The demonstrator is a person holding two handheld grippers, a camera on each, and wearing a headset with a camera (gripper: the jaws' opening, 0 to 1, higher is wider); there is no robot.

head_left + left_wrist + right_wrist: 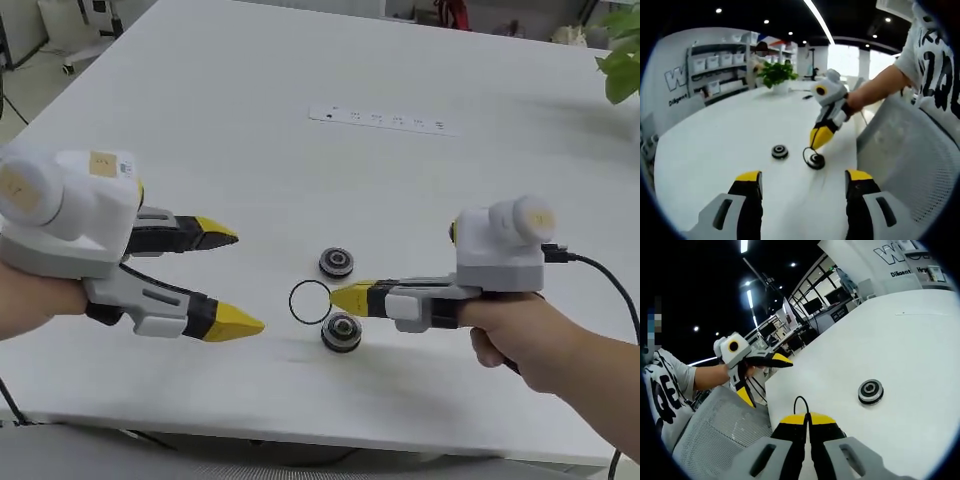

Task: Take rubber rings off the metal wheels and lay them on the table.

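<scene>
Right gripper (340, 298) pinches a rubber ring (309, 302)
Left gripper (238, 280) spread wide; two metal wheels (336, 262) on table (250, 120); wall lettering (676, 79) cut off, unreadable

White table (200, 150) with a far wheel (336, 262), a near wheel (341, 333) and, well beyond, a power strip (380, 119).

White power strip (380, 119) lying flat toward the far side, leafy green plant (622, 60) at the far right corner, grey mesh chair (907, 150) close by.
</scene>
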